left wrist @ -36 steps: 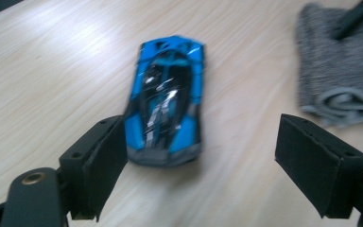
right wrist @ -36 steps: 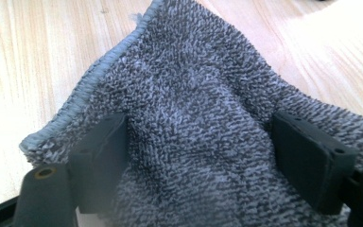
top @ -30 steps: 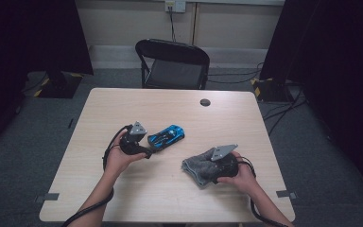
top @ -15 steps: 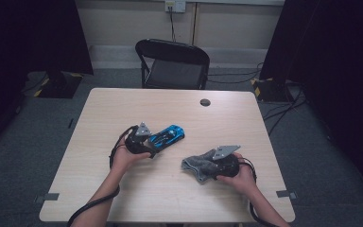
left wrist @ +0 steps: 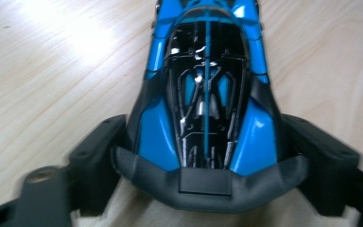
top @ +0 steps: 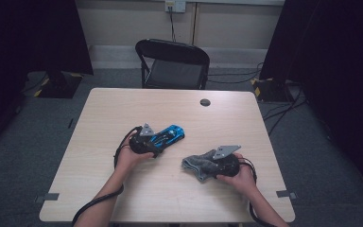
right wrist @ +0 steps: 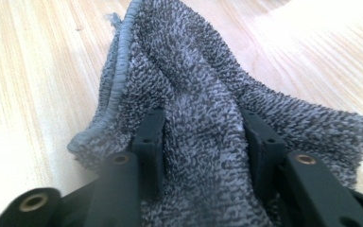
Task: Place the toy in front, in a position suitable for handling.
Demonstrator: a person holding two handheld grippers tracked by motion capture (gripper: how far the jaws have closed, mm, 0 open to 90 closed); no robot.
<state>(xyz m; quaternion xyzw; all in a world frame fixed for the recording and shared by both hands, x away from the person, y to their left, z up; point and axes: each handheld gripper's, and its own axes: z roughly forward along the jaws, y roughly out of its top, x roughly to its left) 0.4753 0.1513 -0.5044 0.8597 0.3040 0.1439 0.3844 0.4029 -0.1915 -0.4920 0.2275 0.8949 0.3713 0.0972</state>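
A blue toy car (top: pixel 171 135) with a black roof lies on the wooden table (top: pixel 118 106), left of centre. My left gripper (top: pixel 153 142) is at its near end. In the left gripper view the two black jaws press against both sides of the car (left wrist: pixel 205 71) at its rear, so the left gripper (left wrist: pixel 203 137) is shut on it. To the right, a crumpled grey terry cloth (top: pixel 197 166) rests on the table. My right gripper (top: pixel 212 165) is shut on the cloth (right wrist: pixel 189 61), which bunches up between its jaws (right wrist: pixel 207 127).
A small black round disc (top: pixel 205 102) sits near the table's far edge. A black folding chair (top: pixel 175 66) stands just beyond the table. Cables run across the floor at the right, and dark curtains hang on both sides.
My left gripper slid right and forward to the car's rear, and its jaws now hold the car. The right gripper and the cloth stayed in place.
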